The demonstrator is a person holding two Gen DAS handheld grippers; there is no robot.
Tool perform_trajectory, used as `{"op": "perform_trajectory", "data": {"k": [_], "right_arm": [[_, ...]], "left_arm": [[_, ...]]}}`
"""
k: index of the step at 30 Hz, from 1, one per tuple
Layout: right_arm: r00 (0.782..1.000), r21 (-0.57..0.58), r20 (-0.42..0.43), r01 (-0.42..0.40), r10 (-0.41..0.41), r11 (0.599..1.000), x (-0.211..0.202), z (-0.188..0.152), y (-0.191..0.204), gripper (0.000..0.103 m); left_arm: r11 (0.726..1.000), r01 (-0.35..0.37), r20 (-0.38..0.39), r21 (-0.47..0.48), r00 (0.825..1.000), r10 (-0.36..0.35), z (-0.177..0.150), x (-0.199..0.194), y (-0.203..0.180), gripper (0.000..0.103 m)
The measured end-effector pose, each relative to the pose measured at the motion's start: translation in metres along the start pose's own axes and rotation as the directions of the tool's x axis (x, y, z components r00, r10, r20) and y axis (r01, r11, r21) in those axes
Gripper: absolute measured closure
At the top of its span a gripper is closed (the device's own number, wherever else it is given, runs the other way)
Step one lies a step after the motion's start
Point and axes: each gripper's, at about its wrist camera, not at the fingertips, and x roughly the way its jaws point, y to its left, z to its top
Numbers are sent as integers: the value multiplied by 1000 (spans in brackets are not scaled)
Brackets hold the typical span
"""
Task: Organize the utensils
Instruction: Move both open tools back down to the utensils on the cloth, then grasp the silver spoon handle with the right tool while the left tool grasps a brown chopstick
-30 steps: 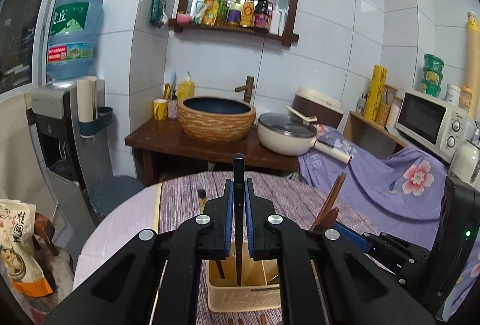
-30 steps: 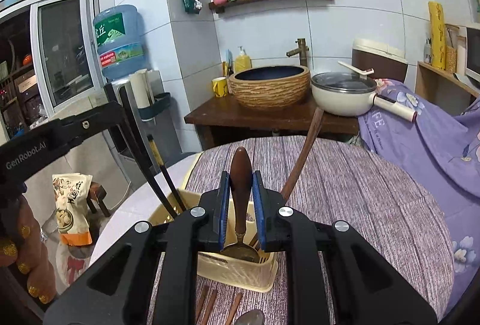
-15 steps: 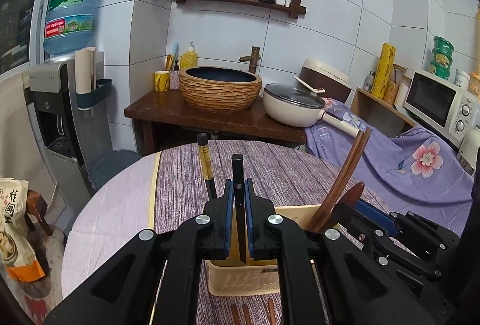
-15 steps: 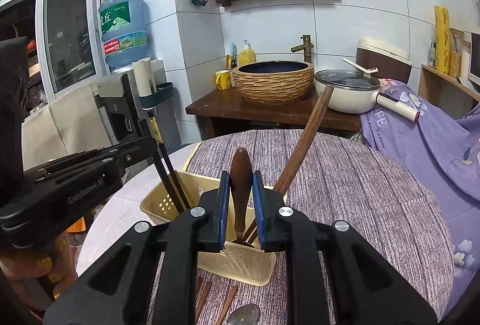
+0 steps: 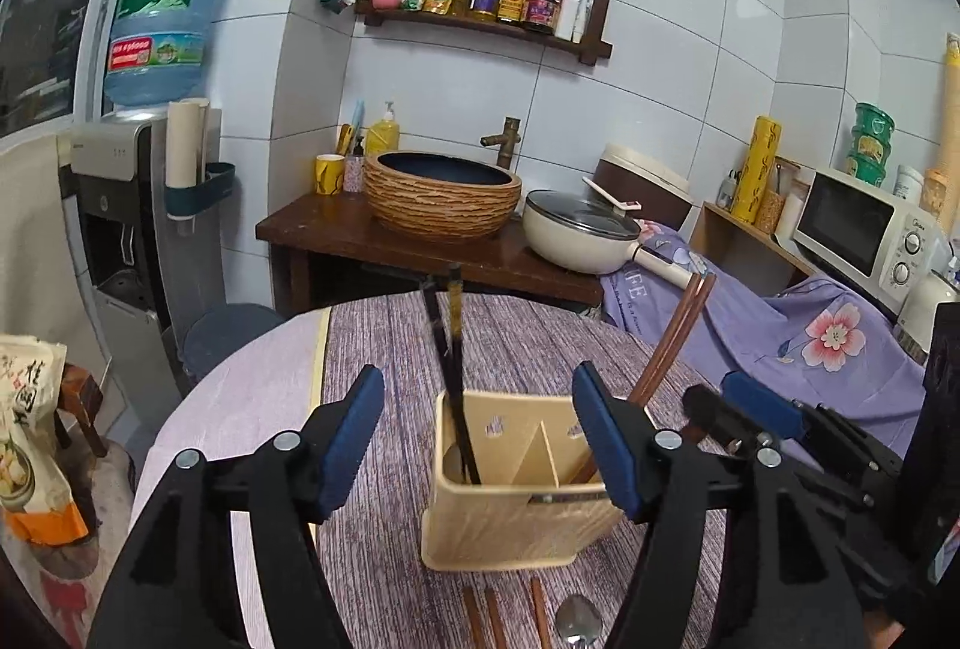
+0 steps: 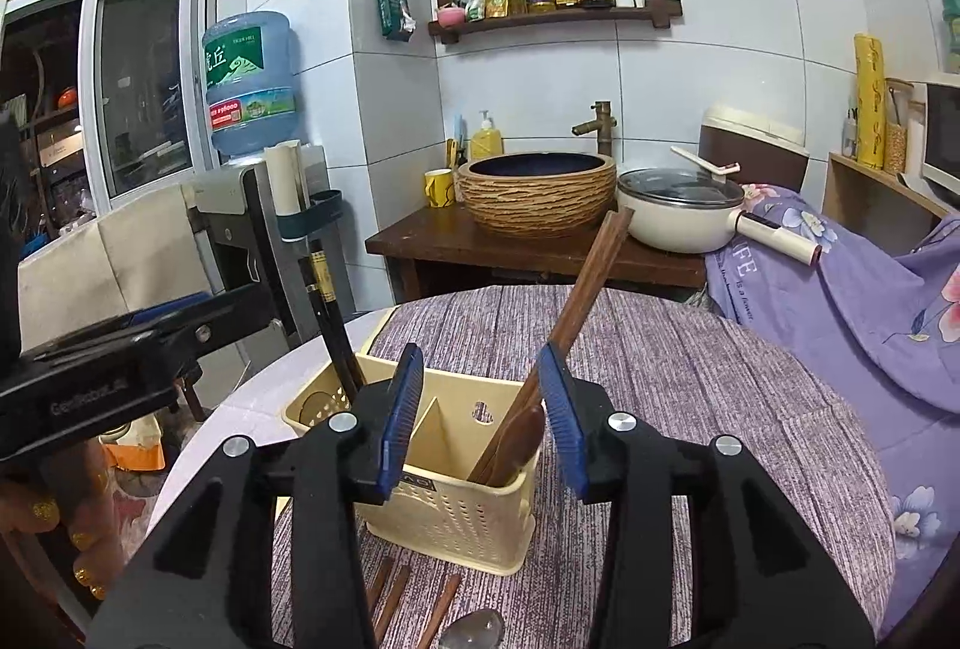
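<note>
A cream plastic utensil holder (image 5: 510, 517) with two compartments stands on the round table; it also shows in the right wrist view (image 6: 456, 511). Black chopsticks (image 5: 447, 349) lean in its left compartment, also seen in the right wrist view (image 6: 330, 319). Brown wooden chopsticks (image 5: 672, 343) and a wooden spoon (image 6: 516, 439) stand in its right compartment. My left gripper (image 5: 480, 433) is open and empty just before the holder. My right gripper (image 6: 480, 409) is open and empty above the holder.
Several brown chopsticks (image 5: 498, 619) and a metal spoon (image 5: 579, 622) lie on the striped purple cloth (image 6: 720, 391) in front of the holder. Behind the table are a wooden counter with a woven basin (image 5: 441, 193), a cream pan (image 5: 582, 235) and a water dispenser (image 5: 120, 229).
Both grippers have opened. The left let go of a black chopstick, the right let go of the wooden spoon; both now stand in the holder. Both grippers drew back slightly.
</note>
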Motion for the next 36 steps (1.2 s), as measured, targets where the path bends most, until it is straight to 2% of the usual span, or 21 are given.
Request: {"op": "perform_trajectory", "data": {"k": [4, 8, 12, 17, 23, 27, 36], "right_arm": [[999, 4, -16, 39, -39, 999, -18, -12, 0, 53], [993, 4, -106, 44, -44, 999, -22, -36, 2, 53], [975, 9, -213, 65, -62, 998, -14, -70, 0, 53], [941, 39, -333, 77, -59, 996, 3, -113, 1, 53], [906, 57, -422, 78, -46, 995, 18, -148, 2, 53], [885, 58, -464, 76, -41, 995, 27, -161, 7, 53], [860, 10, -503, 104, -85, 994, 44, -168, 15, 53]], "left_arm": [[999, -29, -23, -27, 999, 28, -19, -10, 15, 23], [997, -76, -70, -31, 995, 74, -46, -13, 30, 21], [993, -120, -159, 13, 980, 120, -83, -2, 35, 21], [993, -103, -268, 62, 957, 116, -124, 14, 33, 25], [995, -69, -350, 69, 933, 89, -150, 27, 31, 38], [995, -70, -365, 68, 927, 90, -157, 30, 29, 42], [994, -86, -379, 69, 919, 106, -162, 34, 34, 43]]}}
